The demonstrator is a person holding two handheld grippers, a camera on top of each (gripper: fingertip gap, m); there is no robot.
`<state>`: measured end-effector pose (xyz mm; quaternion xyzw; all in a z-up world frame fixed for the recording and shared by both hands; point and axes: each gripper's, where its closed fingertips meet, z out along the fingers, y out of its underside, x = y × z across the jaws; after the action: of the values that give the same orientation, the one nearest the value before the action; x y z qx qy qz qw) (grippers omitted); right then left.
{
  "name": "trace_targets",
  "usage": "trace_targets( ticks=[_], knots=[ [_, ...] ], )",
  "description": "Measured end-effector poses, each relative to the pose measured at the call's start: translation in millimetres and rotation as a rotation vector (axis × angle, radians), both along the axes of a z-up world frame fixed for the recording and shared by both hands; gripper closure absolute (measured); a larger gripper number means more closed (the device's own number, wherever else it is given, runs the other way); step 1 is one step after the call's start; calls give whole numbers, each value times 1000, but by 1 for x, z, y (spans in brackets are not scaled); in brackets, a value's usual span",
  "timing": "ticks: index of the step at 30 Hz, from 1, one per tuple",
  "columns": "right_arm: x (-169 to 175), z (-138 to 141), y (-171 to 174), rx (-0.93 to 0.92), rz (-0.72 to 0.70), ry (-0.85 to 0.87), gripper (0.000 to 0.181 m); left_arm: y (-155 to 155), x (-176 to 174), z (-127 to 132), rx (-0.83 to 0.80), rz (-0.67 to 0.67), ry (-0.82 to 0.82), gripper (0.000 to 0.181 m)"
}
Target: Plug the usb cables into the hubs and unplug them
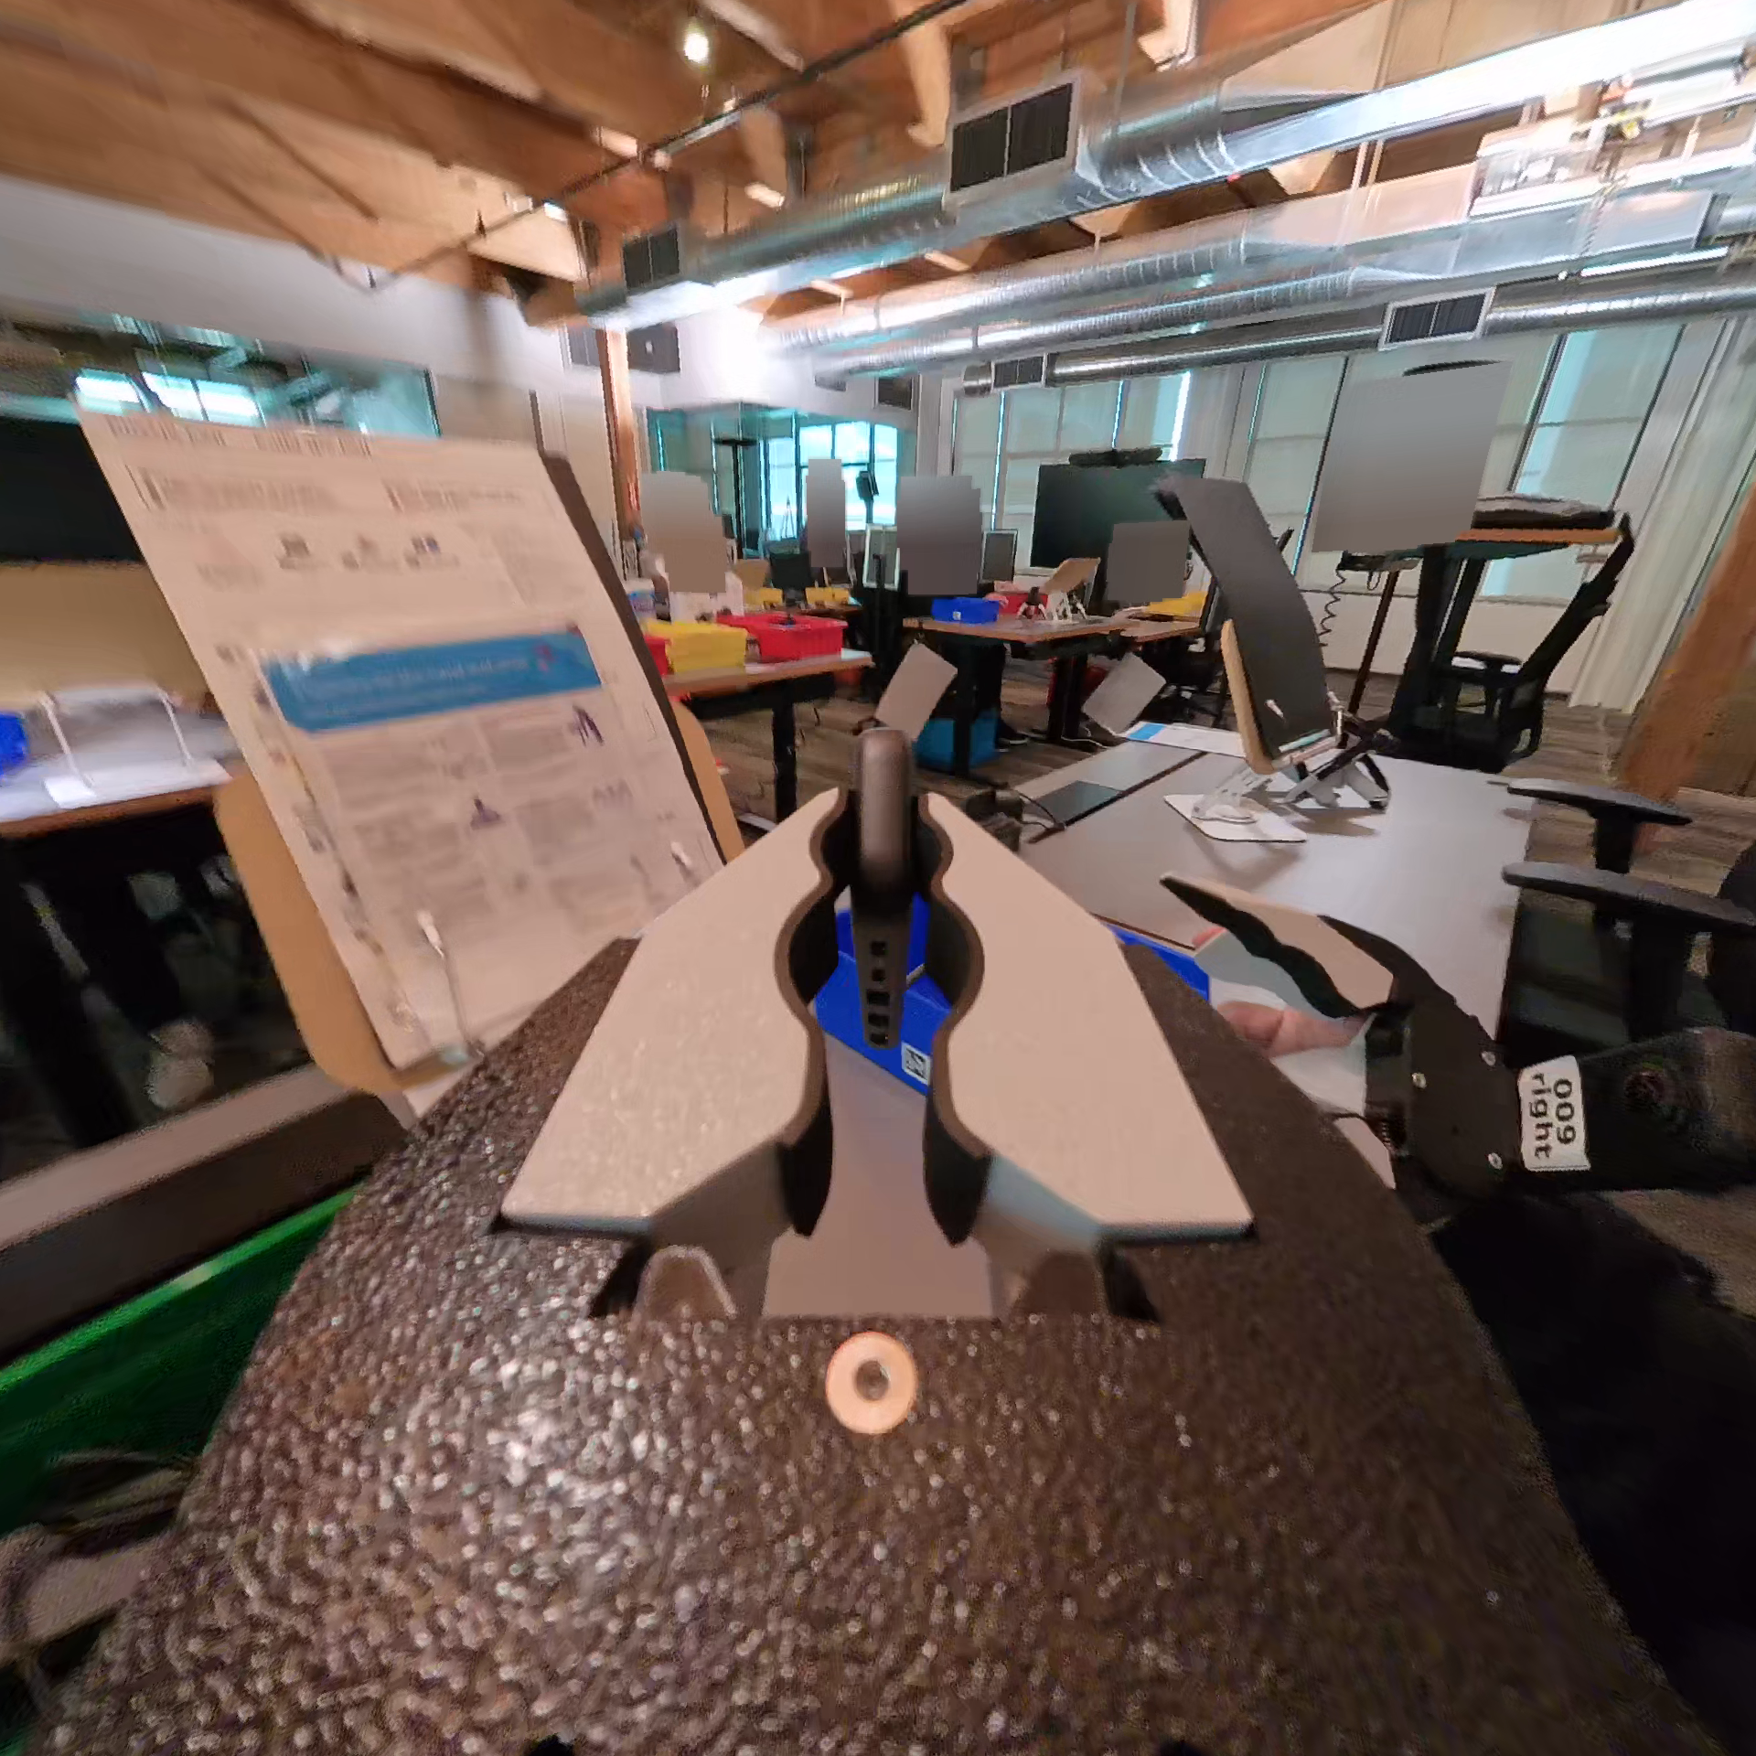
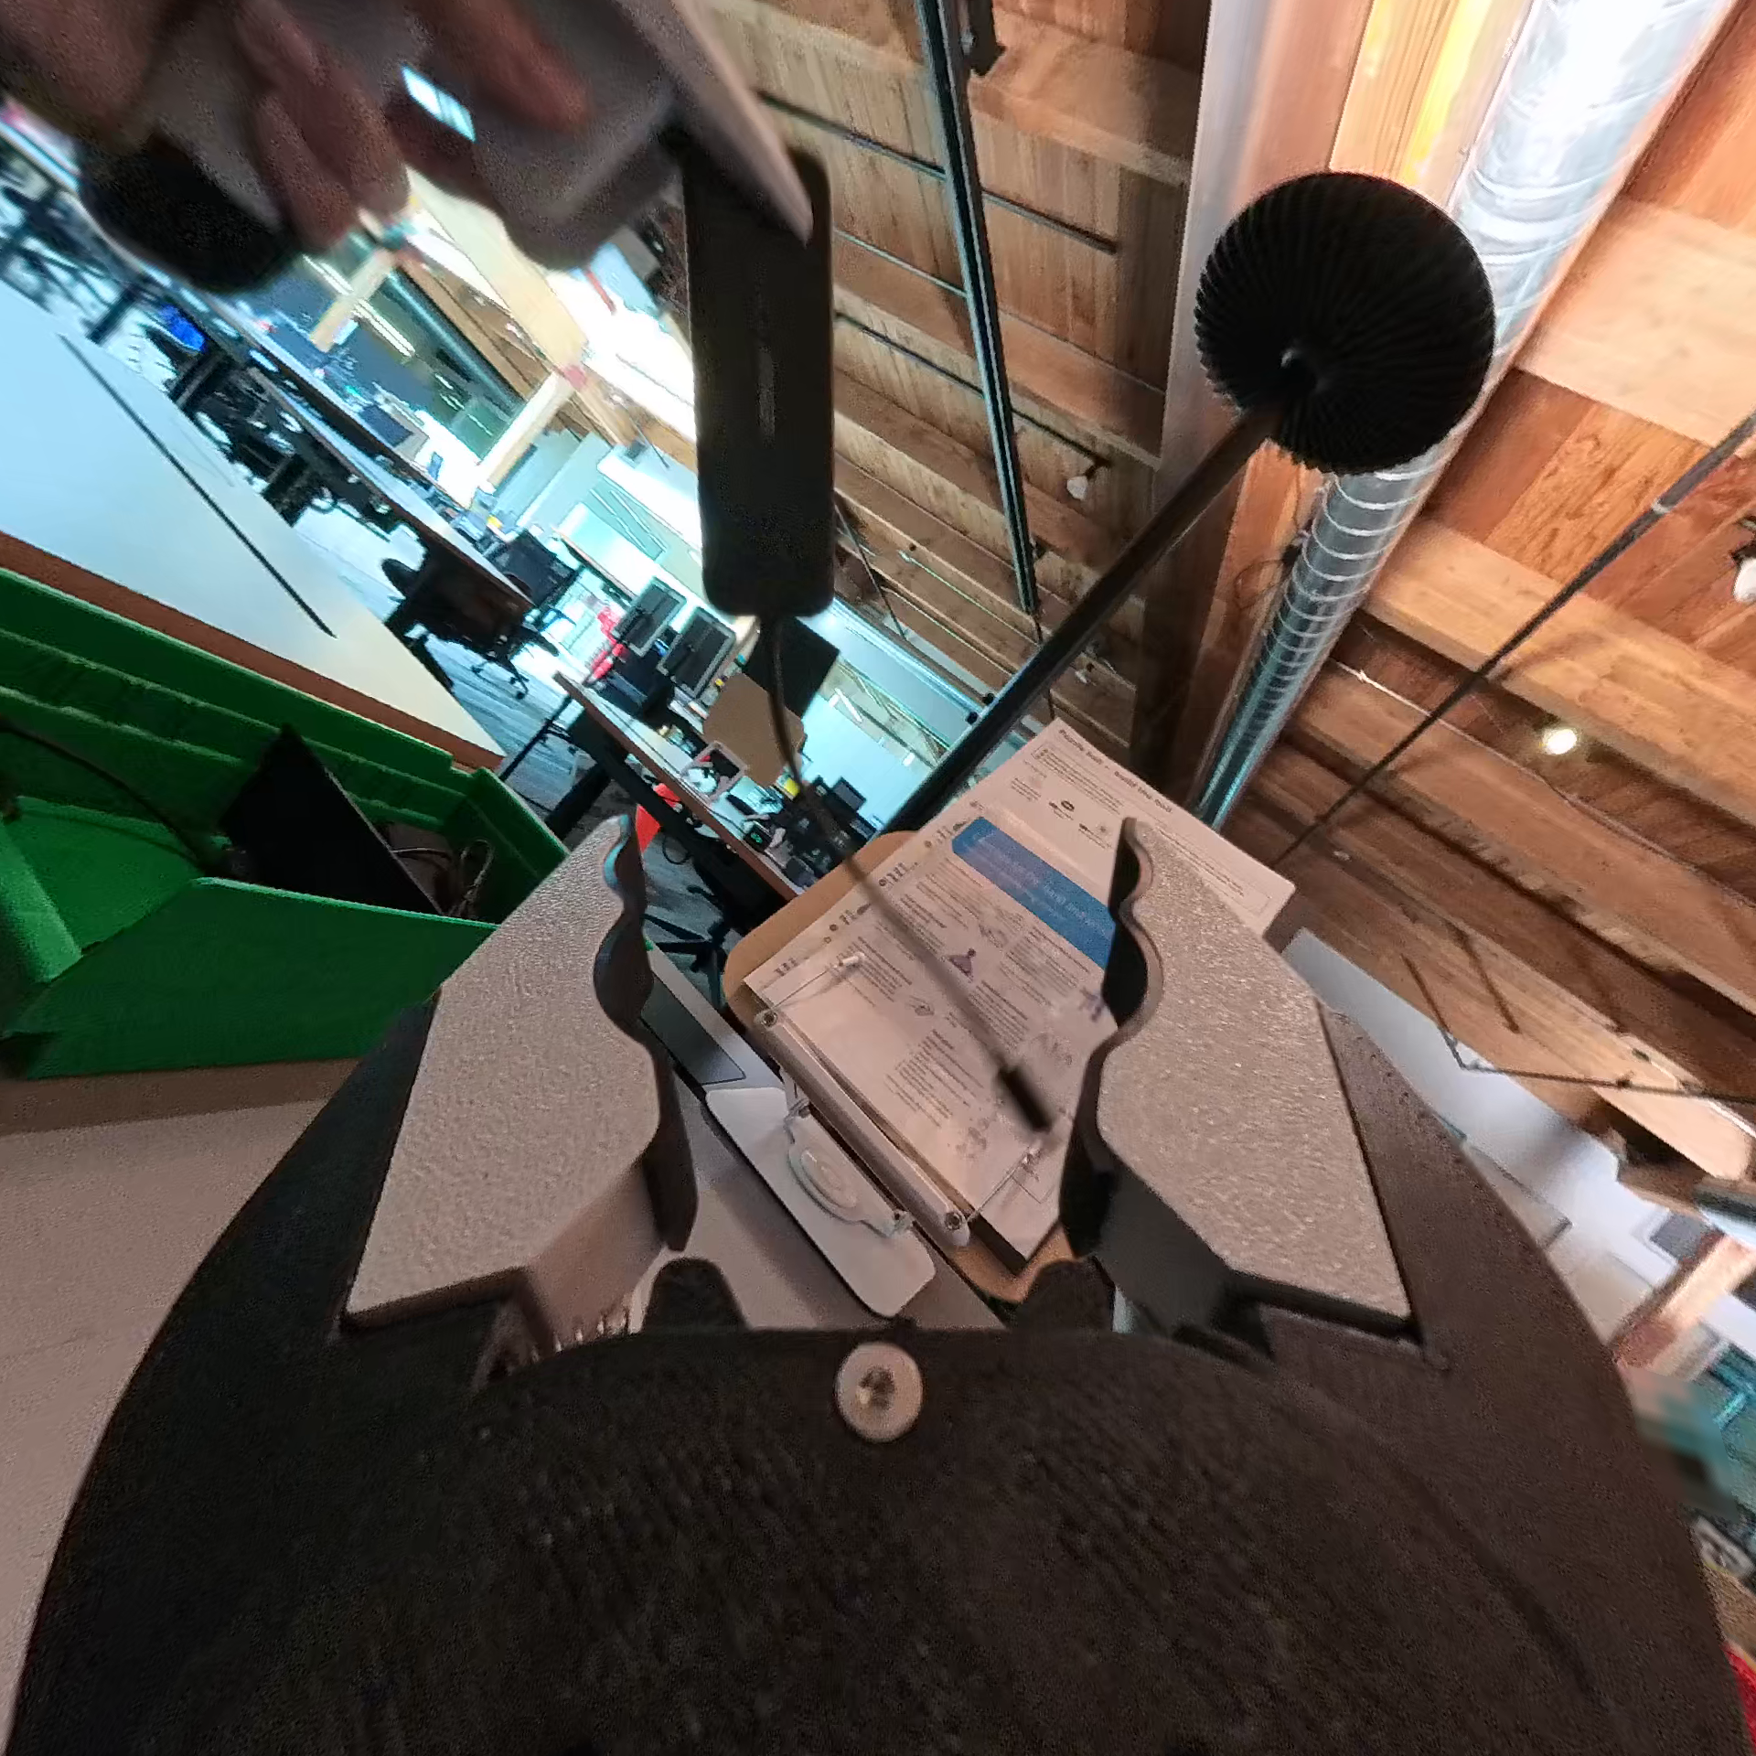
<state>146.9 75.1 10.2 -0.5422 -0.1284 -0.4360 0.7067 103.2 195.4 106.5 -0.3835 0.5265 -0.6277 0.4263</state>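
My left gripper [image 1: 884, 808] is shut on a black USB hub [image 1: 882, 912], which stands upright between the fingers with its row of ports facing me. In the right wrist view the same hub [image 2: 760, 380] hangs from the left gripper's blurred finger [image 2: 751, 124] at the top. Its thin cable trails down to a dark plug [image 2: 1021, 1102] that dangles free between my right fingers. My right gripper [image 2: 879, 855] is open and holds nothing. It also shows at the right of the left wrist view [image 1: 1226, 926], lower than the hub.
A blue bin [image 1: 912, 1031] sits behind the hub. A green bin [image 2: 238, 950] is at the left. An instruction sheet on a stand [image 1: 428, 713] leans at the left. A grey table [image 1: 1378, 884] carries a tablet on a stand [image 1: 1273, 656]. A black round head on a pole [image 2: 1345, 323] rises behind.
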Motion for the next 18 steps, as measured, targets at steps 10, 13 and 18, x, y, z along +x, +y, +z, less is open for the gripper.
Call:
trace_targets(
  ticks=[10, 13, 18],
  knots=[
    [1, -80, 51, -194, 117, 60, 100, -27, 18, -121, -370, -224, 40, 172],
    [-8, -90, 57, -237, 158, 35, 107, -34, 9, -132, -304, -276, -15, 172],
    [-41, -108, 52, -430, 481, 266, 111, -60, -18, -149, 97, -364, -94, 172]
  ],
)
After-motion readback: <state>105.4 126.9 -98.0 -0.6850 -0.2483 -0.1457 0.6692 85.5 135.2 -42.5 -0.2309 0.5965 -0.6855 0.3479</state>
